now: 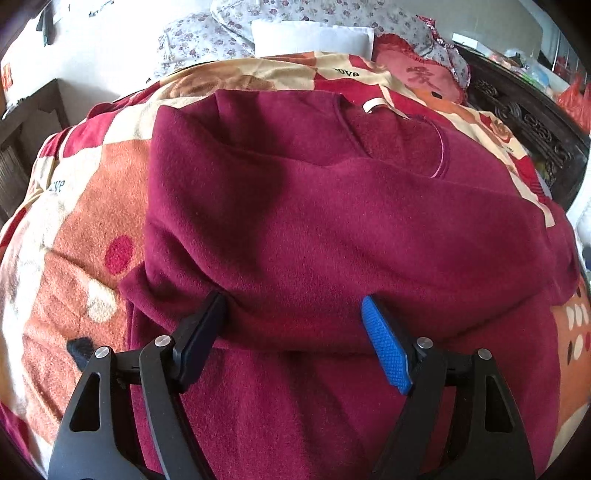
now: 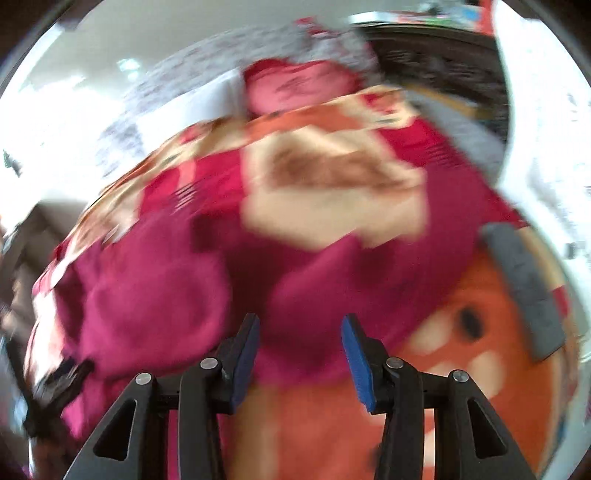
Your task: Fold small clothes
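A dark red fleece garment (image 1: 314, 221) lies partly folded on a patterned blanket (image 1: 74, 258), its neckline with a white label (image 1: 373, 105) at the far end. My left gripper (image 1: 295, 310) is open, its fingers astride a folded edge of the garment. The right wrist view is blurred by motion. There my right gripper (image 2: 299, 328) is open above the near edge of the garment (image 2: 155, 288), with nothing between its pads. The other gripper (image 2: 55, 376) shows dimly at lower left.
The orange, cream and red blanket (image 2: 332, 184) covers the bed. Floral bedding (image 1: 229, 33) and a pink cushion (image 1: 424, 74) lie at the head. A dark carved bed frame (image 1: 524, 122) runs along the right. A grey object (image 2: 524, 288) lies at the right.
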